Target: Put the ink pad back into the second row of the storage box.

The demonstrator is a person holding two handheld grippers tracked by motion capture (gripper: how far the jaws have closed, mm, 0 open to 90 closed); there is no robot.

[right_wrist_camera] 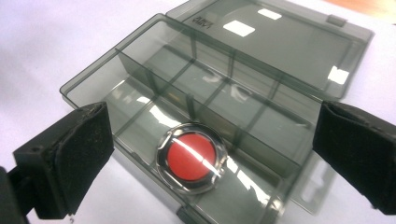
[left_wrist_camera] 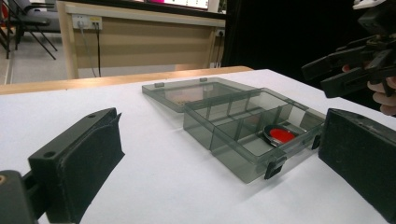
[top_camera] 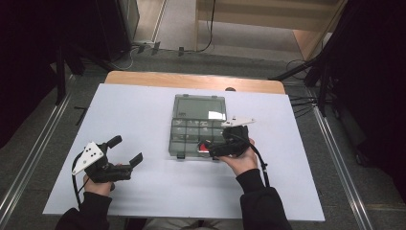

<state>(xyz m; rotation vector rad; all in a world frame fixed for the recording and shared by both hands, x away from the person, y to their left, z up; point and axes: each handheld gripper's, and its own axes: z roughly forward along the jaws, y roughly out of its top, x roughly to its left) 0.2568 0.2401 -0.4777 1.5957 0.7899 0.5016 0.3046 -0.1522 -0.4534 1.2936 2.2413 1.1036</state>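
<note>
A smoky grey clear compartment box [top_camera: 184, 139] lies open on the white board, its lid [top_camera: 198, 106] folded flat on the far side. A round metal-rimmed case with a red disc [right_wrist_camera: 191, 157] rests in a front compartment near the box's right corner [top_camera: 205, 146]. My right gripper [top_camera: 216, 147] hovers open over that corner, its jaws standing either side of the disc [left_wrist_camera: 280, 135] with nothing gripped. My left gripper [top_camera: 127, 150] is open above the bare board left of the box [left_wrist_camera: 233, 135], apart from it. The other compartments look empty.
The white board [top_camera: 143, 110] covers a wooden table whose far edge [top_camera: 191, 80] shows behind the box. Dark stands and cables flank the table on the floor. A latch tab [left_wrist_camera: 274, 167] sticks out at the box's front wall.
</note>
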